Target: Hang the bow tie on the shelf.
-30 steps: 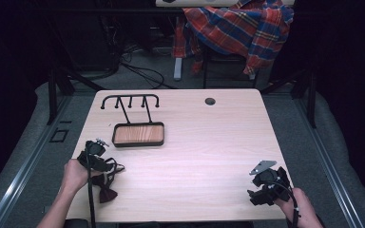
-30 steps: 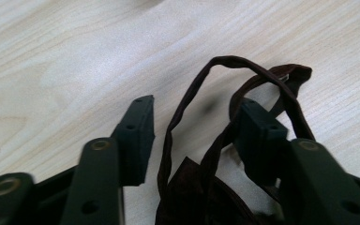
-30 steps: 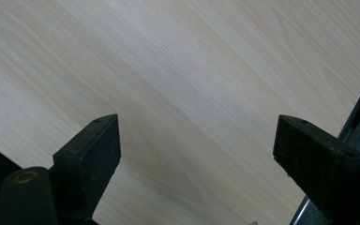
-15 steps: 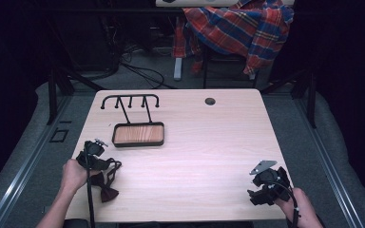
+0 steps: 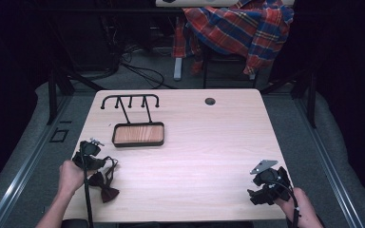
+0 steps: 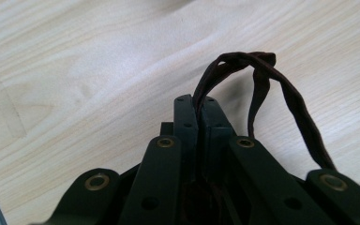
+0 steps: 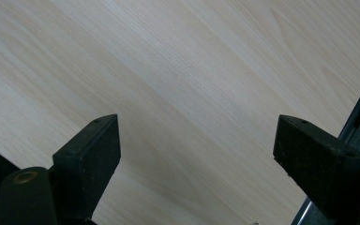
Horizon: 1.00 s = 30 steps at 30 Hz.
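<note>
- Gripping a dark strap (image 6: 258,82), the left tongs (image 5: 91,156) sit pressed together on it at the bench's (image 5: 209,156) near left edge.
- Trailing from that strap, a dark bow tie (image 5: 105,190) lies on the bench just nearer the person than the left tongs.
- Hovering wide apart near the bench's near right corner, the right tongs (image 5: 266,183) hold nothing.

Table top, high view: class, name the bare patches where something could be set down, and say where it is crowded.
The table is bare from the tray rightward to its right edge, and between the left tool and right tool. The far-left corner, with the rack and tray, and the near-left edge, with the bow tie, are crowded.
</note>
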Each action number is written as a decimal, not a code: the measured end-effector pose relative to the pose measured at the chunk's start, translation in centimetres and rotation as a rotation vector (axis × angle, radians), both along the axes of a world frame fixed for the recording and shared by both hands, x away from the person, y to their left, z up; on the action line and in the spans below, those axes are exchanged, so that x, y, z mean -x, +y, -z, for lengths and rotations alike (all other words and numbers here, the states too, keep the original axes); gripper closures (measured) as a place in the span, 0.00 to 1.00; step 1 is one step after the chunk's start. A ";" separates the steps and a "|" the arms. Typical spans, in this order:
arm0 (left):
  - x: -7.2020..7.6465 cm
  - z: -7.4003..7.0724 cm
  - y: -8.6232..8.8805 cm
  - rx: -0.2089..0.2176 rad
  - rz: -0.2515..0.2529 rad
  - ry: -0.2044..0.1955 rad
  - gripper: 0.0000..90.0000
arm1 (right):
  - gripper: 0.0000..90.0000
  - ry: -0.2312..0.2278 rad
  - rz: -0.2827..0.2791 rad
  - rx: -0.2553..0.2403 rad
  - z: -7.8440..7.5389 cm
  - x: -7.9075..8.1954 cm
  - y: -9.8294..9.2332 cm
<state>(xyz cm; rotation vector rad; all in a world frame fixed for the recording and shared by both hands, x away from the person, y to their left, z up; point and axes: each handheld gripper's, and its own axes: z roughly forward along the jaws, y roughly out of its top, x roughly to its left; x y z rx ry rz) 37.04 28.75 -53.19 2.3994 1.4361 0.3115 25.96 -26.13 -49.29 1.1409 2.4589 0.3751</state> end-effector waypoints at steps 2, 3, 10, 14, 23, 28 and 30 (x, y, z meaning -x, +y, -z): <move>0.4 -0.4 0.1 0.004 -0.004 -0.020 0.97 | 0.17 0.001 0.000 0.009 0.0 0.0 0.0; 0.8 -0.8 0.2 0.015 -0.009 -0.038 0.98 | 0.17 -0.004 -0.010 0.015 -0.1 0.1 0.0; 1.8 -1.9 0.7 0.026 -0.018 -0.096 0.98 | 0.17 -0.020 -0.005 0.015 -0.2 0.3 0.1; 2.3 -2.6 1.1 0.045 -0.035 -0.133 0.98 | 0.17 -0.022 -0.006 -0.003 -0.2 0.2 0.0; 2.6 -4.0 1.0 0.057 -0.029 -0.188 0.98 | 0.17 -0.012 0.001 0.011 -0.1 0.1 0.1; 2.8 -4.9 0.9 0.059 -0.023 -0.221 0.98 | 0.17 -0.013 0.004 0.005 -0.1 0.1 0.1; 2.7 -5.2 0.8 0.056 -0.025 -0.232 0.98 | 0.17 -0.015 0.000 0.010 -0.1 0.1 0.1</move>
